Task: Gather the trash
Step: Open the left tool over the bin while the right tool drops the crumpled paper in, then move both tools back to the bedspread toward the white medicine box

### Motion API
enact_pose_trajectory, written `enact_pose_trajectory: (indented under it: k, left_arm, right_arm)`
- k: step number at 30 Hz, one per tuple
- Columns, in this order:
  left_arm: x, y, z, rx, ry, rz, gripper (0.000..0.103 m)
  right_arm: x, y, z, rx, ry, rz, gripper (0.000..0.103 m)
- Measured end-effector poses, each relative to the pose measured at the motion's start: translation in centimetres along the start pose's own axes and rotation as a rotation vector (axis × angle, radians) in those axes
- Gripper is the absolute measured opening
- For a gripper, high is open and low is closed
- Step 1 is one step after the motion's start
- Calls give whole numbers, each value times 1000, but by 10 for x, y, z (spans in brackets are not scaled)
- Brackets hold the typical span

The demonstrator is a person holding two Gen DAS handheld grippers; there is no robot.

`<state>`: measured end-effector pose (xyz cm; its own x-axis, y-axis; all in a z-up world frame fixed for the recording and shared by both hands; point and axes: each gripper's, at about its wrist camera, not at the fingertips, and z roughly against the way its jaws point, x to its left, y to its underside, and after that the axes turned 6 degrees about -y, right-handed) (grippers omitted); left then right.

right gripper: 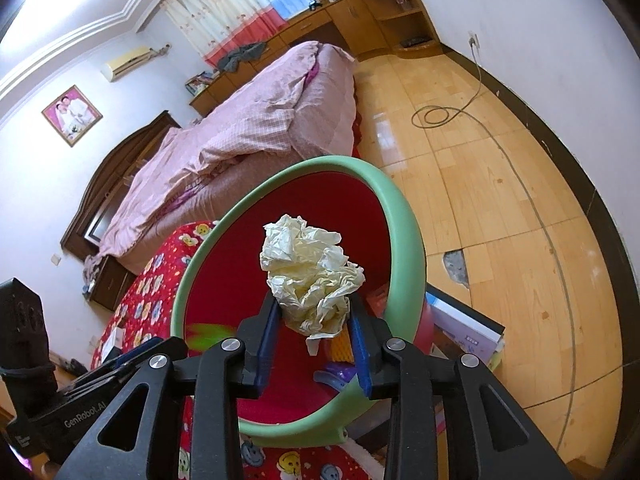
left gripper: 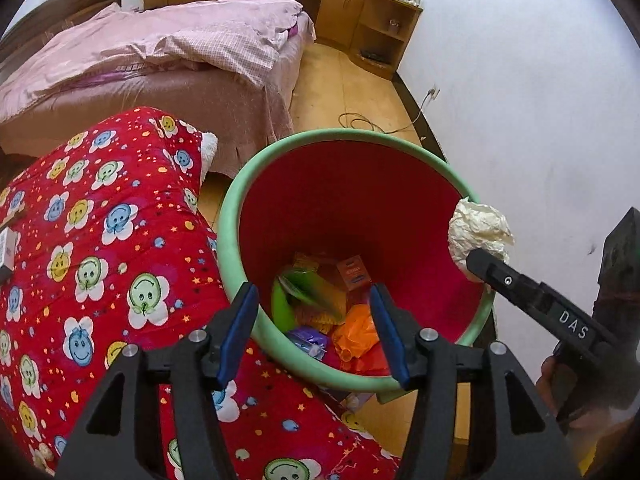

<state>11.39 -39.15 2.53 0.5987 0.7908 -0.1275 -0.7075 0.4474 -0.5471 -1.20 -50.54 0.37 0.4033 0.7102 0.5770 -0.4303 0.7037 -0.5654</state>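
Note:
A bin with a green rim (left gripper: pixel 340 134) and red inside stands beside a red quilt. It holds several wrappers, among them a blurred green wrapper (left gripper: pixel 296 288), a small orange box (left gripper: pixel 352 274) and an orange bag (left gripper: pixel 356 332). My left gripper (left gripper: pixel 314 292) hangs open over the bin's near edge with nothing between its blue pads. My right gripper (right gripper: pixel 314 300) is shut on a crumpled ball of cream paper (right gripper: pixel 308 268), held above the bin's mouth (right gripper: pixel 404 216). From the left wrist the paper ball (left gripper: pixel 478 232) sits over the bin's right rim.
The red flower-patterned quilt (left gripper: pixel 100 240) presses against the bin's left side. A bed with pink covers (left gripper: pixel 180 52) lies behind. Books (right gripper: pixel 468 328) lie on the floor by the bin. A coiled cable (right gripper: pixel 436 116) crosses the wooden floor. Wooden cabinets (left gripper: pixel 352 4) line the far wall.

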Motion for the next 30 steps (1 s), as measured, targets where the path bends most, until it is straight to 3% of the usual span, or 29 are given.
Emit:
enact_pose_trajectory:
  k: [5, 14, 23, 30]
  left_arm:
    - [6, 3, 5, -10, 11, 19, 58]
    - [37, 8, 22, -40, -18, 54, 58]
    - [83, 5, 42, -80, -82, 122, 58]
    - [134, -7, 33, -77, -189, 168, 58]
  right_arm:
    - [2, 1, 2, -3, 6, 10, 46]
    - [12, 11, 5, -15, 12, 6, 50]
    - [35, 14, 3, -17, -6, 46, 51]
    - [46, 17, -3, -9, -14, 64, 51]
